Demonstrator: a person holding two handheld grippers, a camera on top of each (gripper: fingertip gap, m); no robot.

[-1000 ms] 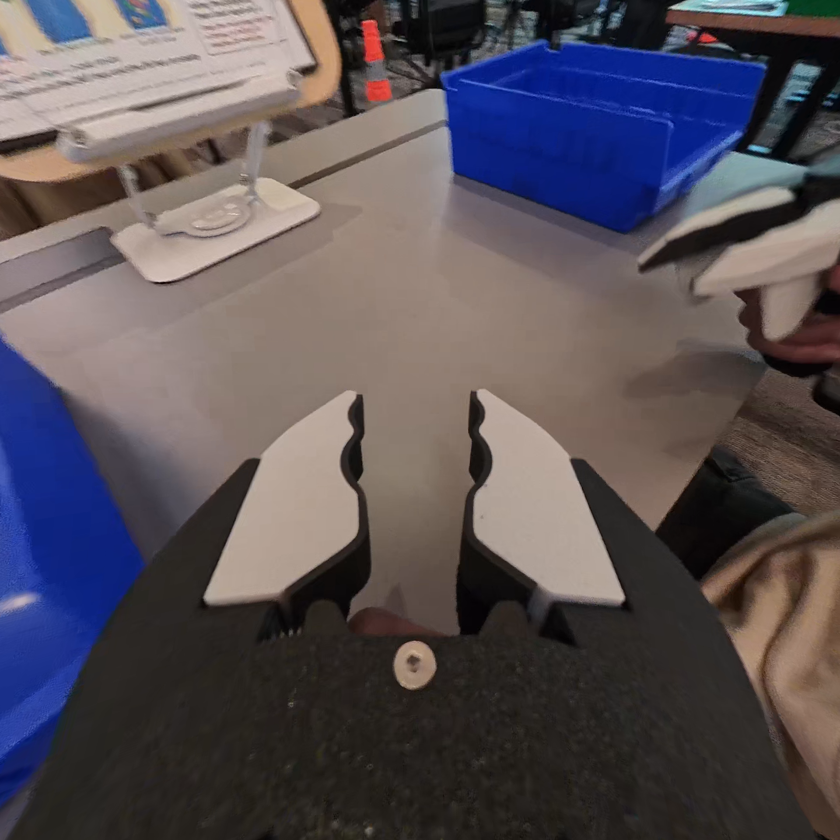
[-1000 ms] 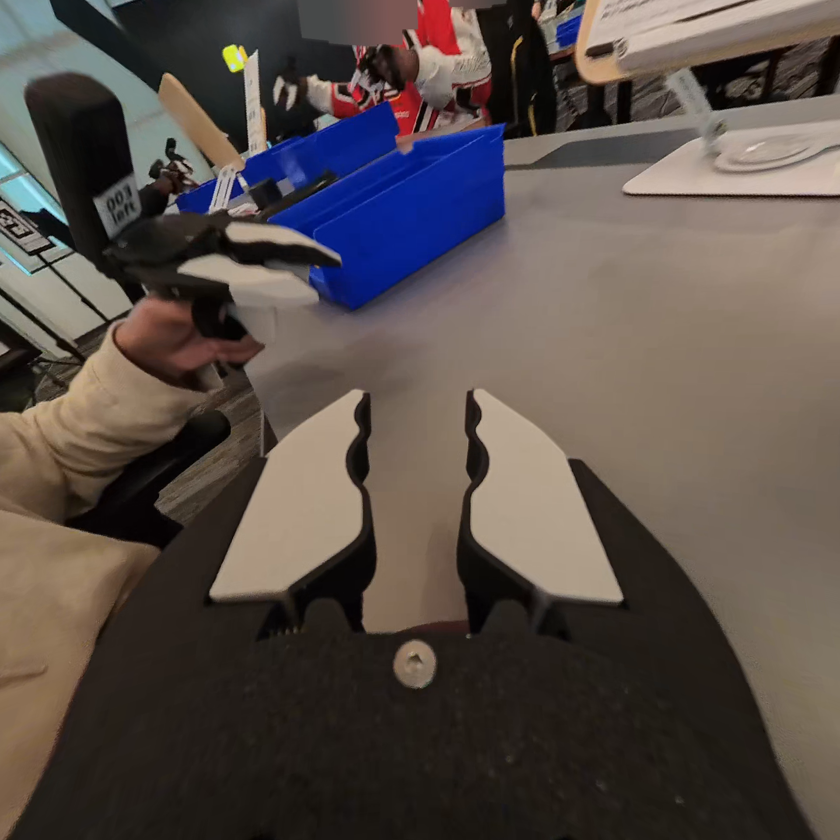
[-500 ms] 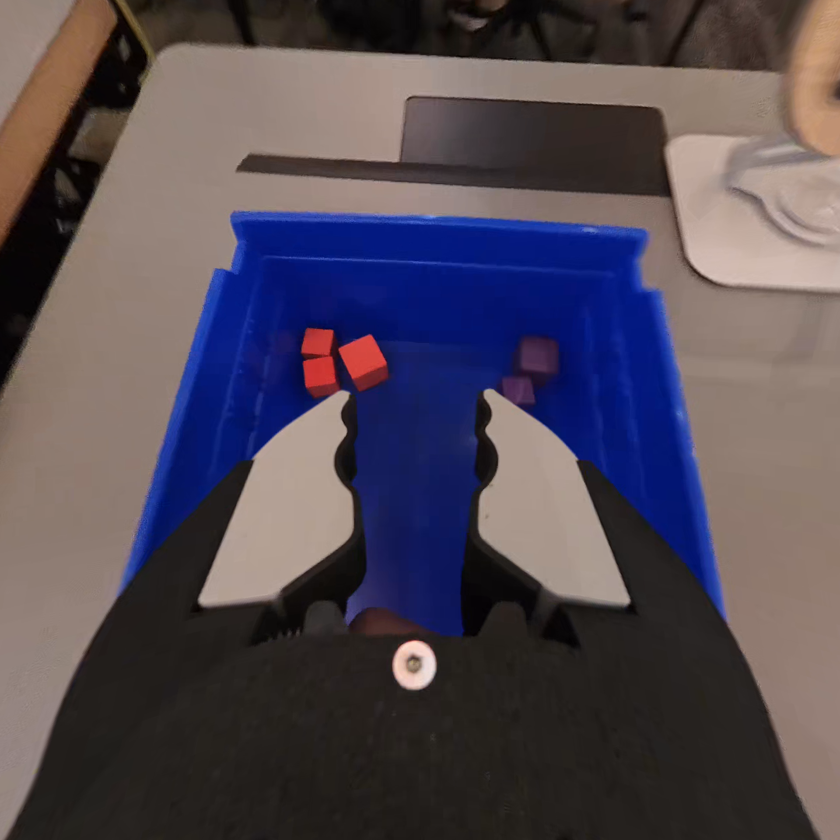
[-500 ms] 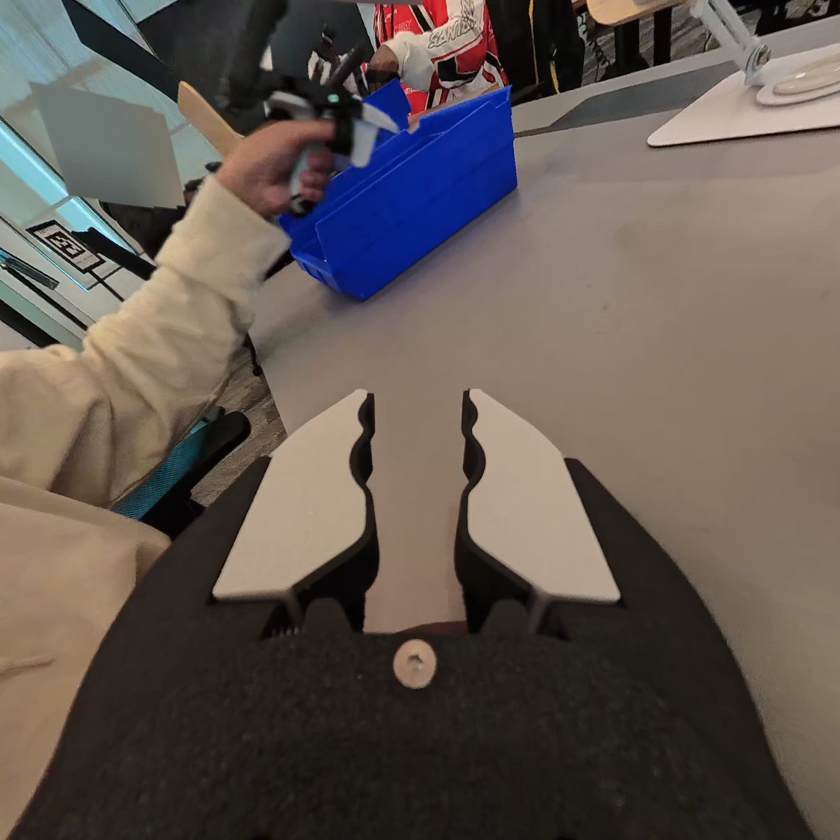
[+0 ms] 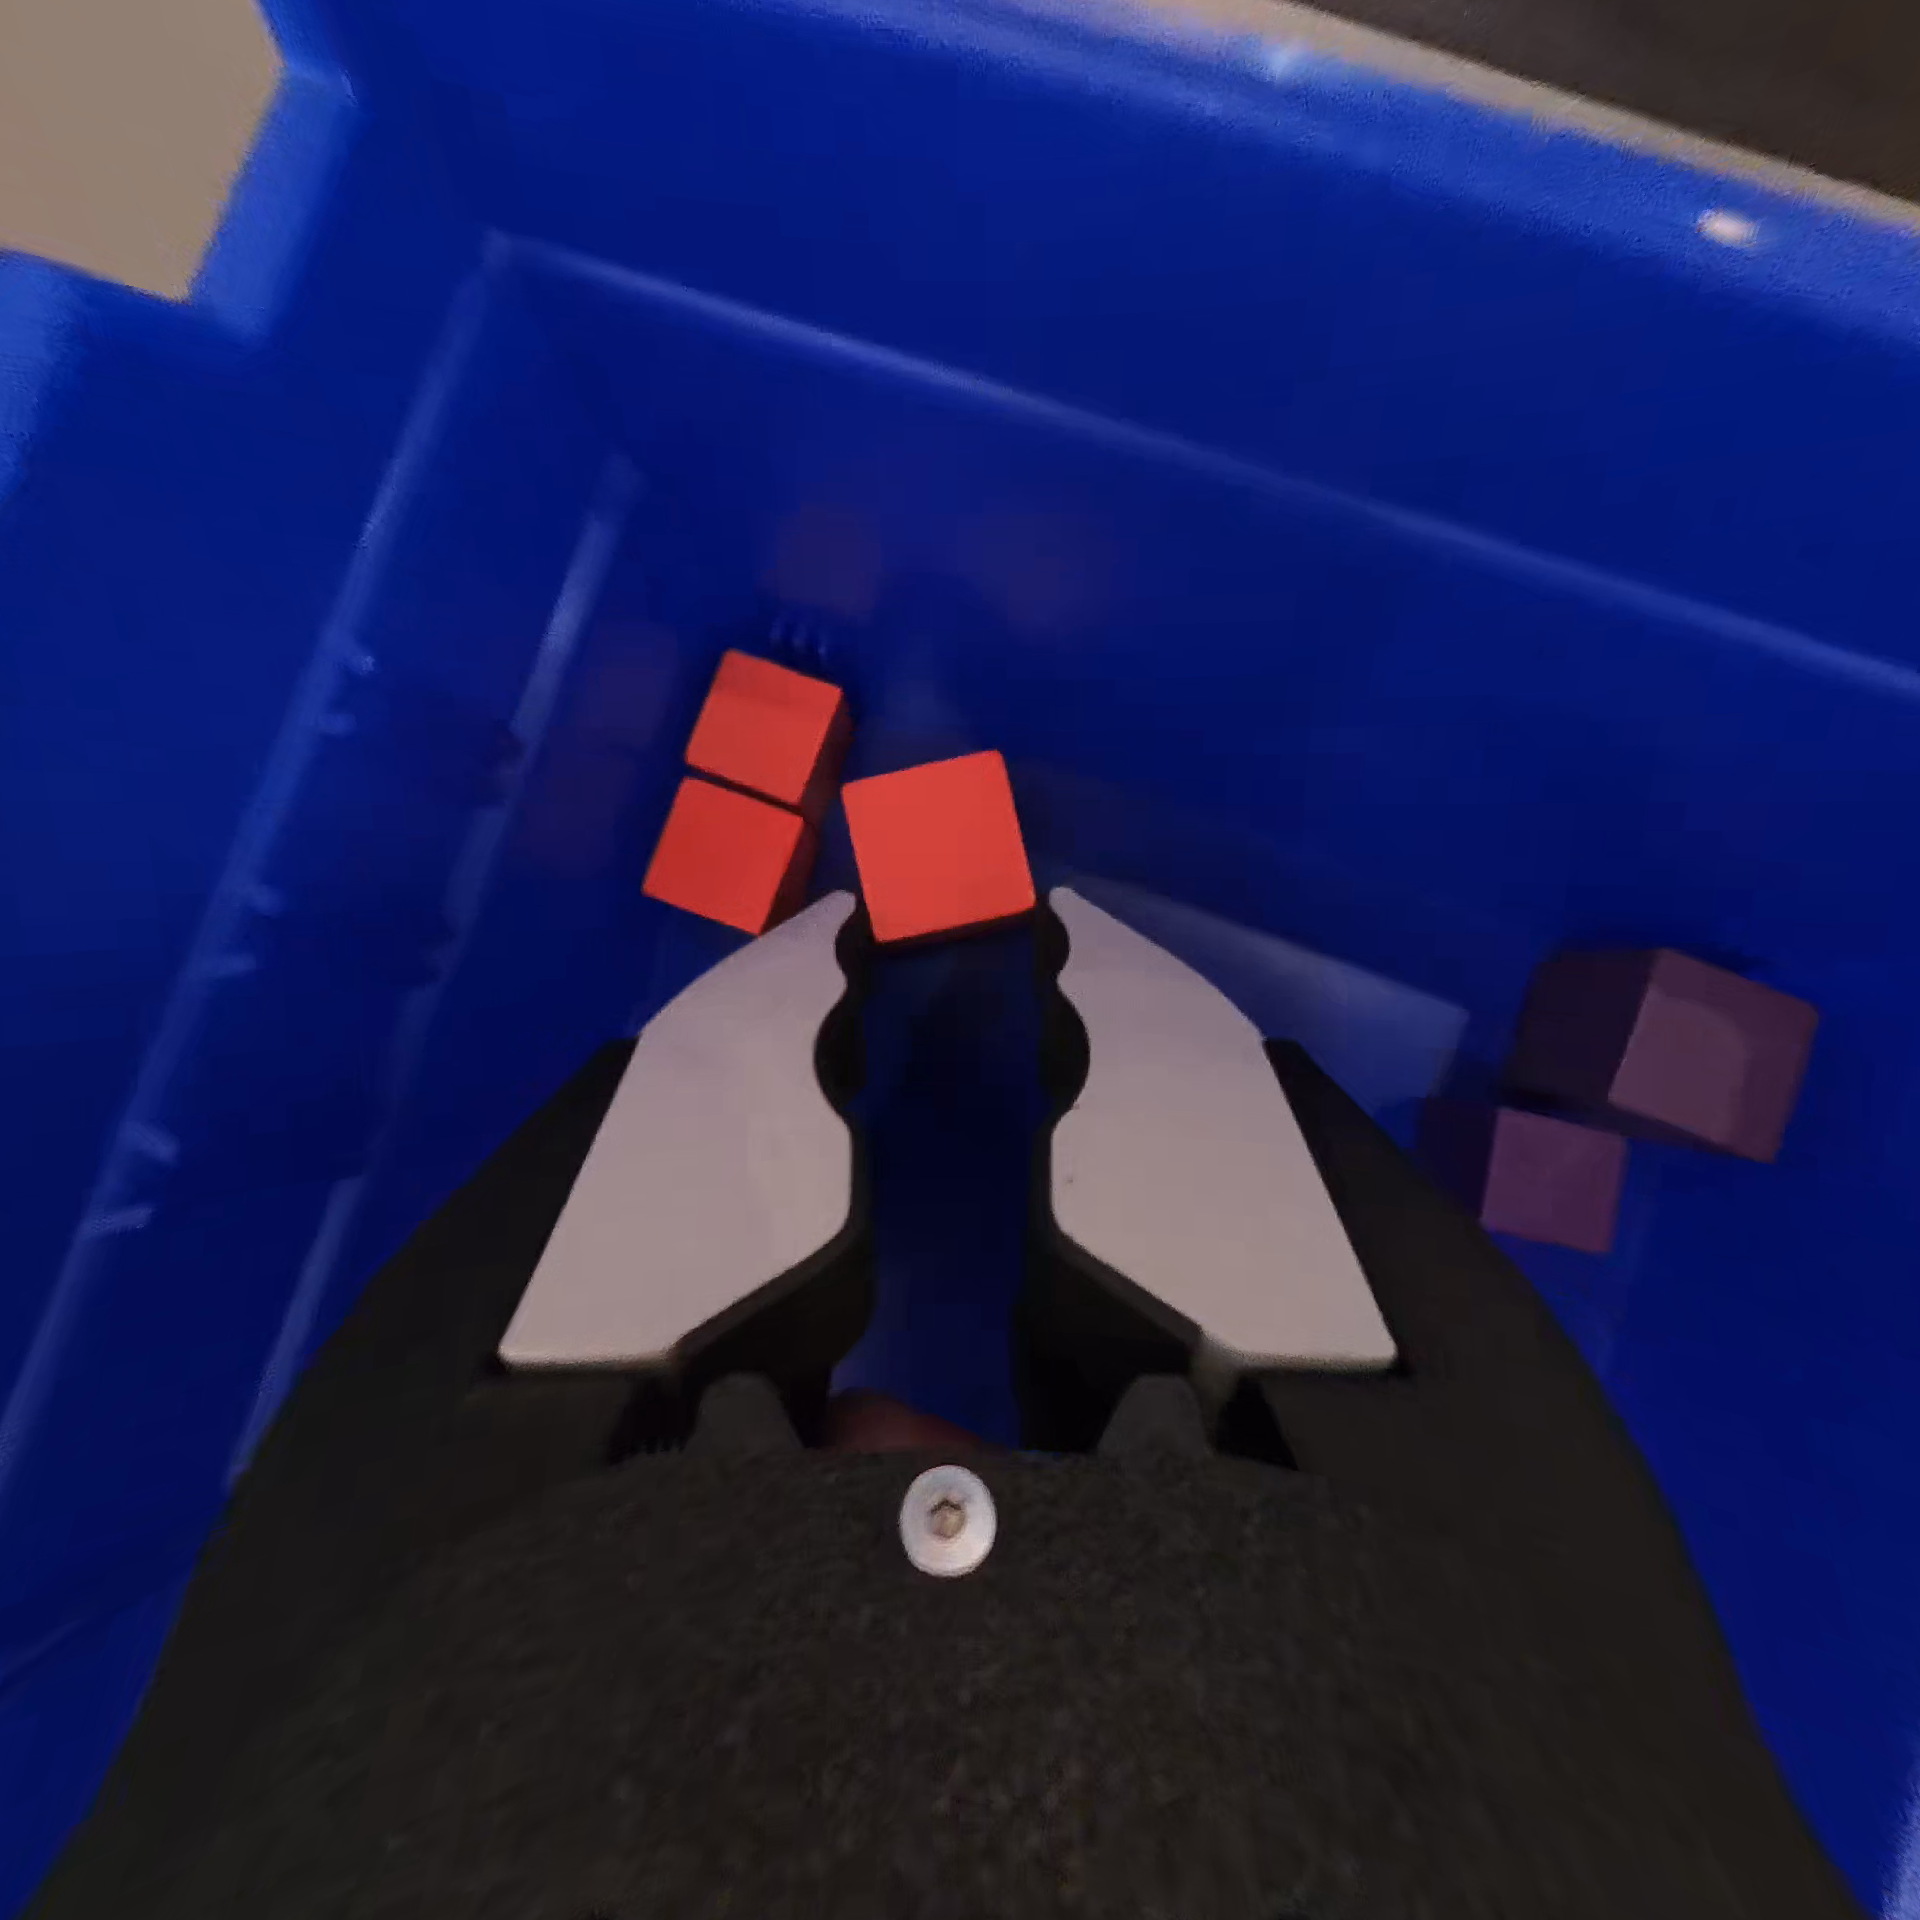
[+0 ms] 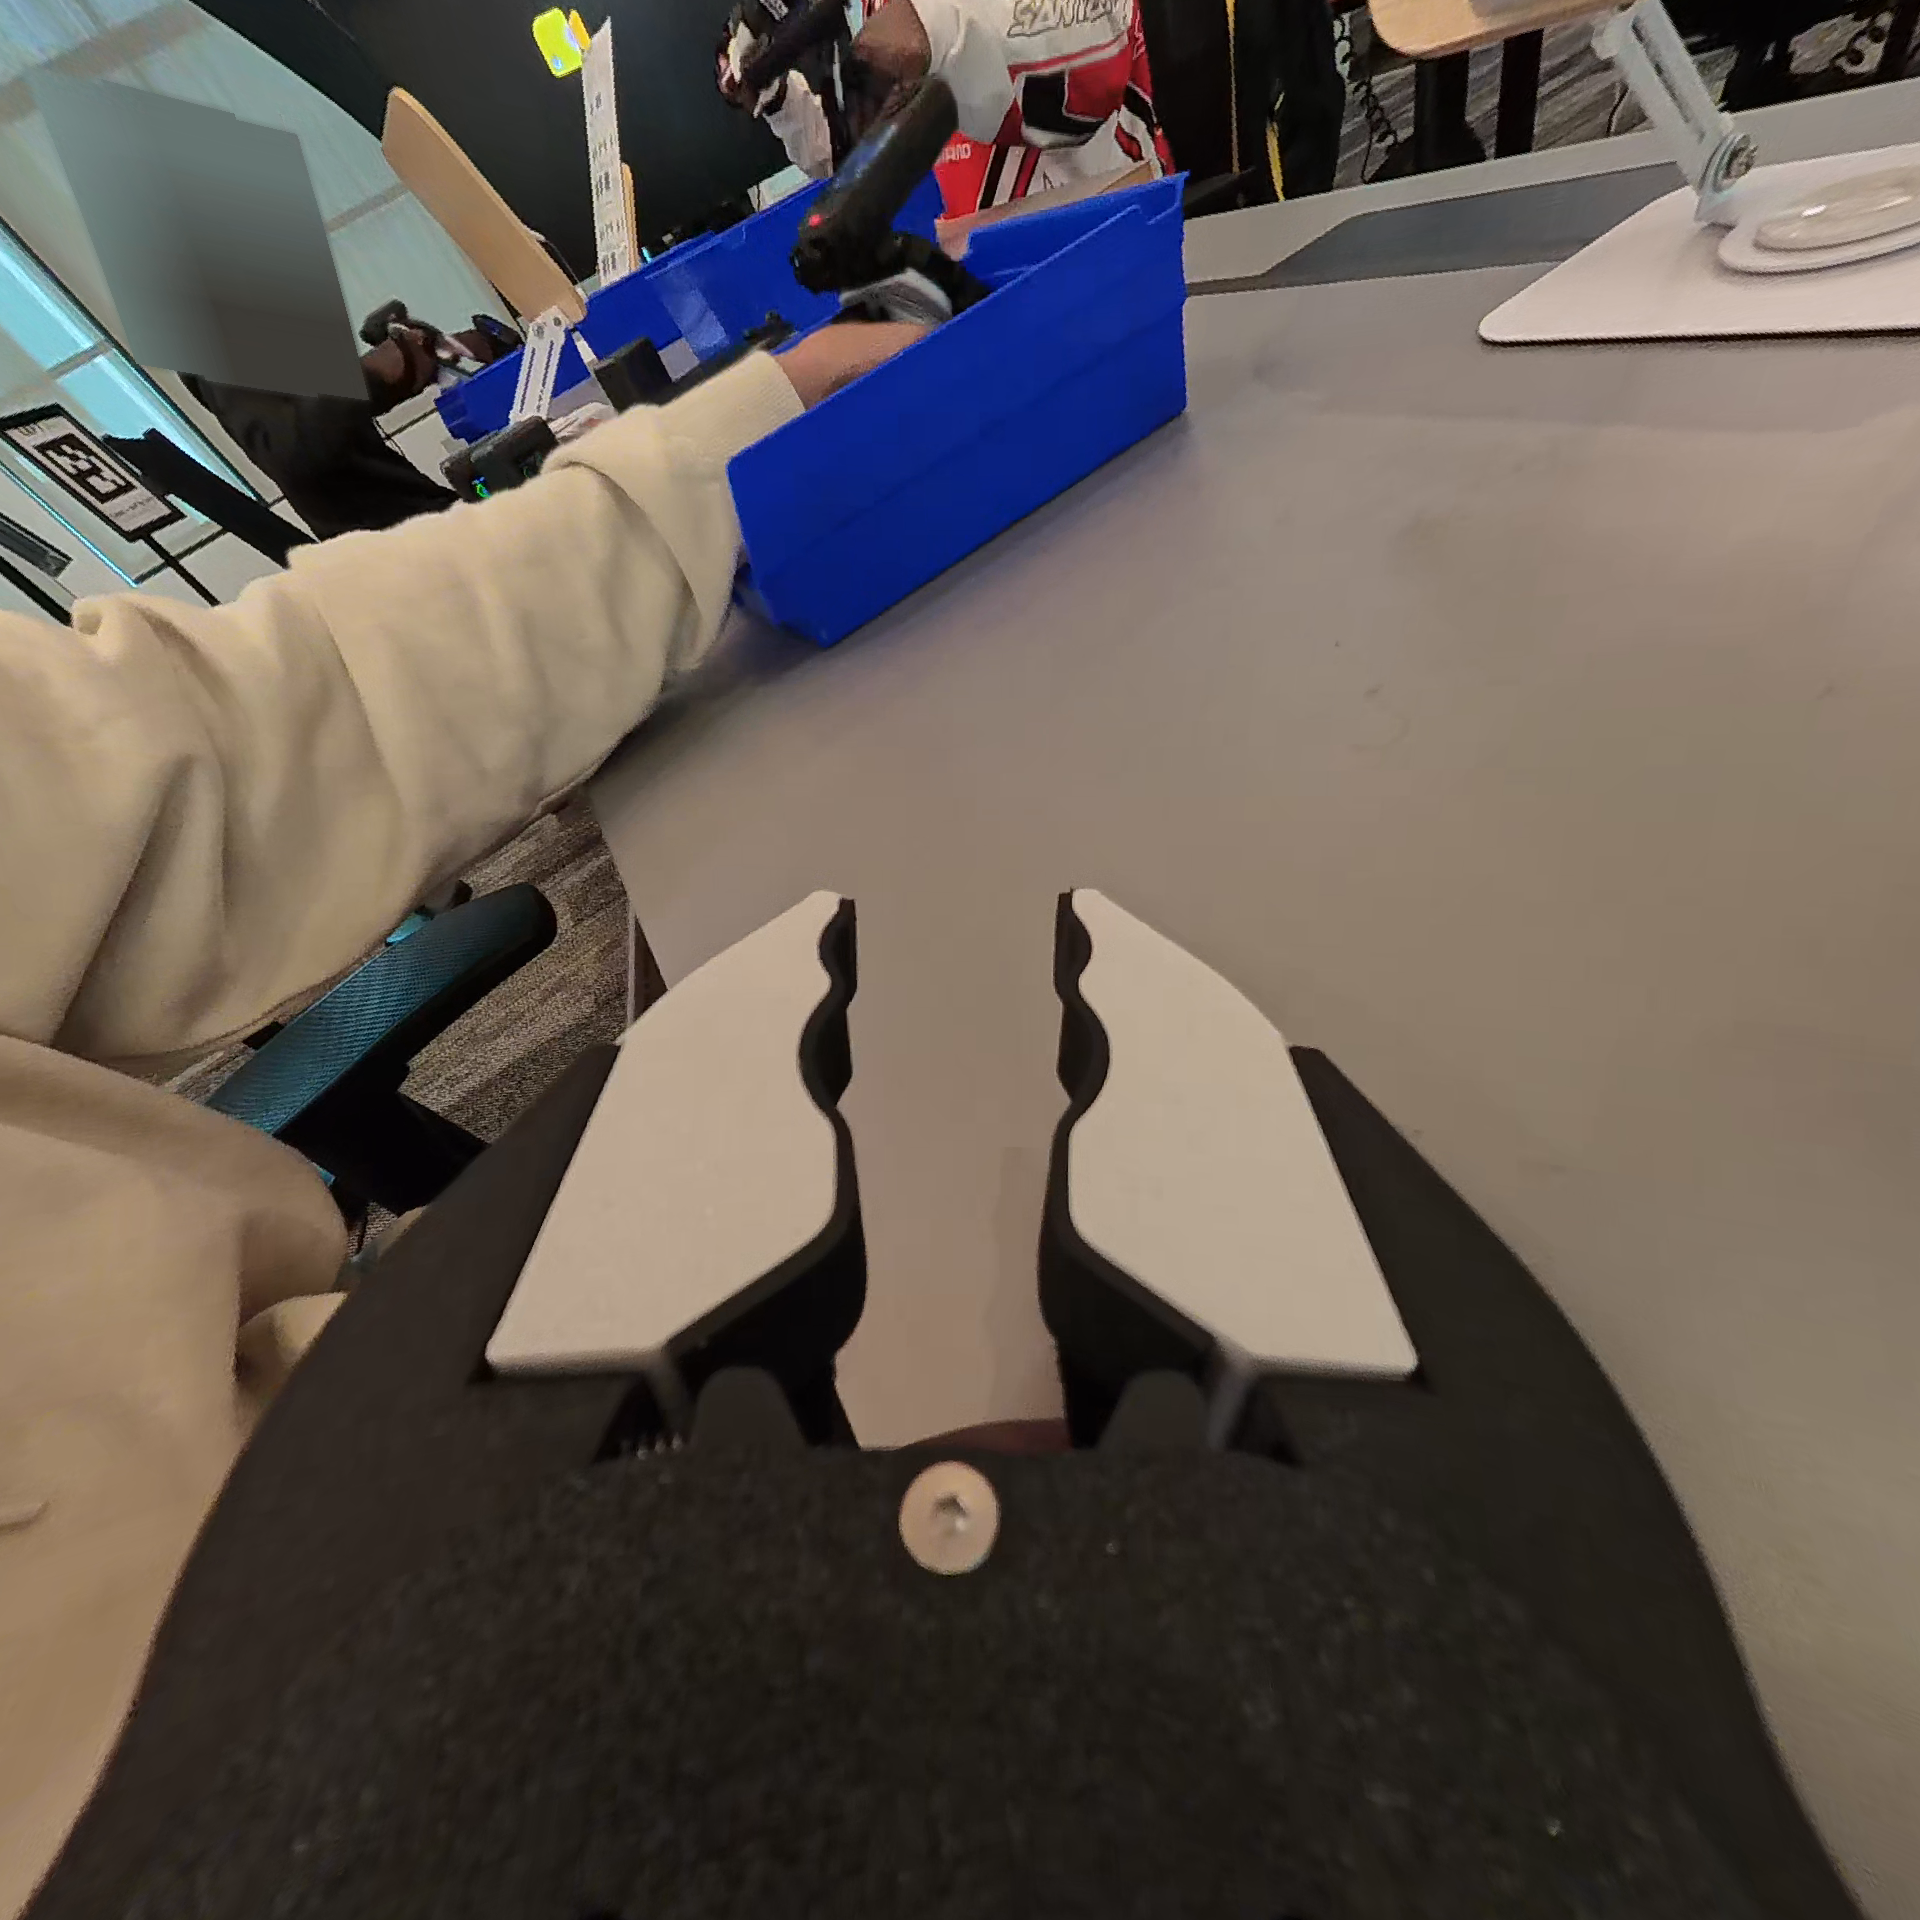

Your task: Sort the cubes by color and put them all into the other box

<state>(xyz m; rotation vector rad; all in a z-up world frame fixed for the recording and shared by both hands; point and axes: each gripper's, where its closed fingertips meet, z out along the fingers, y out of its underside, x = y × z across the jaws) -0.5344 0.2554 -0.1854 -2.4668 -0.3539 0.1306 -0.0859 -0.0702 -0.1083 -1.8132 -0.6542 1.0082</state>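
Observation:
In the left wrist view my left gripper (image 5: 948,914) is down inside a blue box (image 5: 1143,312). Its two fingertips have closed on the near part of a red cube (image 5: 940,844), which sits slightly turned between the pads, low in the box. Two more red cubes (image 5: 764,727) (image 5: 722,868) lie side by side just to its left. Two purple cubes (image 5: 1704,1049) (image 5: 1548,1190) lie at the right. In the right wrist view my right gripper (image 6: 956,914) is open and empty above the grey table (image 6: 1455,727). The same blue box (image 6: 987,447) stands far left there, with the left gripper's handle (image 6: 883,187) sticking out of it.
A person's cream sleeve (image 6: 364,675) reaches across the table's left edge into the box. A white stand base (image 6: 1714,281) sits at the far right. Another blue box (image 6: 727,260) and other people are behind the table. A chair (image 6: 364,1039) stands below the edge.
My left gripper swung from the open table to over the box, dropped in towards the red cubes, and its jaws narrowed around the nearest one. The right gripper stayed open and hardly moved.

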